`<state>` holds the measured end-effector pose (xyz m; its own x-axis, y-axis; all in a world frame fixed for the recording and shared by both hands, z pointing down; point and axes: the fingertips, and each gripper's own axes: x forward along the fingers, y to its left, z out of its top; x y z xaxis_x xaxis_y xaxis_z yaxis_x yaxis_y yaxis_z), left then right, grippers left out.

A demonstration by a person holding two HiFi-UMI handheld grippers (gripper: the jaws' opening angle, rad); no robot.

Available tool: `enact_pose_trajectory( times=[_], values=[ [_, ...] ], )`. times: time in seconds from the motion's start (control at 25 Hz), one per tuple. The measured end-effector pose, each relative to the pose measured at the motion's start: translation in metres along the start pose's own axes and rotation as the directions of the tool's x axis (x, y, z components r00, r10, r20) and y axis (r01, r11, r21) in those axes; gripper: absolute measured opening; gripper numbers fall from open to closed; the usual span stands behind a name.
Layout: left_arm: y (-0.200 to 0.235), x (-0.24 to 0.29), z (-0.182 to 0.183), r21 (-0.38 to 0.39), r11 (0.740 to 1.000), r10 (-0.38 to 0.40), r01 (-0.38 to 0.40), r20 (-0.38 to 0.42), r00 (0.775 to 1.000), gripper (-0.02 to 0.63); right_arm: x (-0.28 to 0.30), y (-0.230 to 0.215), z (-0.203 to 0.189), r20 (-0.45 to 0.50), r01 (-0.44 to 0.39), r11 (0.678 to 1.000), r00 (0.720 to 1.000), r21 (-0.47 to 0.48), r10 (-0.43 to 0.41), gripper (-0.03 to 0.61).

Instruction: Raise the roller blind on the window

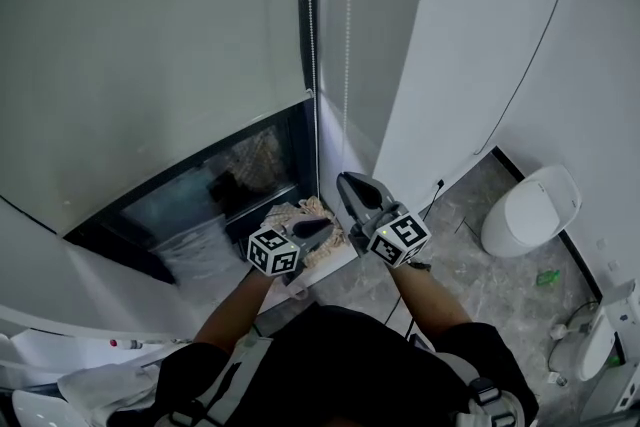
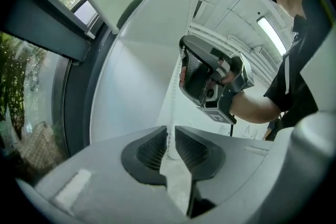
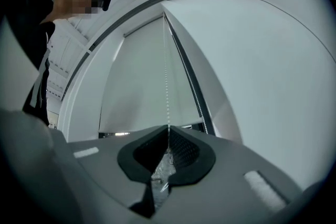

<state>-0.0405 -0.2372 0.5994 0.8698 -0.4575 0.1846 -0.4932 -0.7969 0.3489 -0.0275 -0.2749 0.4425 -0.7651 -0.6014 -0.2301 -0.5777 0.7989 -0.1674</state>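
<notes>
Chain (image 3: 167, 71) is what both grippers work: the bead loop hangs beside the dark frame (image 1: 303, 5) at the blind's right edge, and hauling one strand down is what winds the blind up. The blind (image 1: 150, 35) covers most of the window (image 1: 235, 180). Only a low strip of glass shows under its bottom edge, so I judge the raise to be at an early stage.

The right gripper (image 3: 168, 135) has its jaws pressed together on the chain, which drops straight from the top of the blind into the pads. It sits low, near the foot of the window, which looks like the bottom of a pull stroke.

The left gripper (image 2: 170, 135) lies just below the right one on the same strand. The chain runs between its jaws too, but they stand slightly apart and do not seem to clamp it. That probably leaves the left free to slide to a fresh hold higher up, while the right holds the tension so the blind cannot slip back down.
</notes>
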Motion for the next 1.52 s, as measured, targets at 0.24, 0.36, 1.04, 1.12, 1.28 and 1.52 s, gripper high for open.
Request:
enact_pose_trajectory(
  times=[0.24, 0.36, 1.04, 1.12, 1.28, 1.52],
  values=[
    [0.008, -0.020, 0.058, 0.054, 0.999, 0.002, -0.009, 0.128, 0.992, 0.103, 0.000, -0.006, 0.002, -0.011, 0.002, 1.000, 1.000, -0.010, -0.002, 0.013],
    [0.004, -0.040, 0.118, 0.077, 0.997, -0.007, -0.015, 0.268, 0.964, 0.103, -0.004, -0.007, 0.003, -0.002, 0.010, 1.000, 1.000, 0.012, -0.010, 0.014],
    [-0.102, -0.038, 0.349, 0.332, 0.941, -0.243, 0.066, 0.528, 0.813, 0.107, -0.014, 0.014, 0.005, 0.004, -0.013, 1.000, 1.000, 0.016, 0.013, 0.014],
    [-0.105, -0.040, 0.352, 0.330, 0.942, -0.246, 0.063, 0.547, 0.800, 0.073, -0.016, 0.014, 0.005, 0.007, -0.008, 1.000, 1.000, 0.015, 0.008, 0.014],
    [-0.102, -0.045, 0.351, 0.293, 0.954, -0.234, 0.066, 0.585, 0.777, 0.009, -0.018, 0.014, 0.004, 0.002, -0.010, 1.000, 1.000, 0.001, 0.010, 0.014],
    [-0.097, -0.043, 0.345, 0.326, 0.945, -0.212, 0.015, 0.577, 0.788, 0.011, -0.019, 0.012, -0.002, -0.030, -0.014, 1.000, 0.999, -0.010, 0.014, 0.014]
  ],
)
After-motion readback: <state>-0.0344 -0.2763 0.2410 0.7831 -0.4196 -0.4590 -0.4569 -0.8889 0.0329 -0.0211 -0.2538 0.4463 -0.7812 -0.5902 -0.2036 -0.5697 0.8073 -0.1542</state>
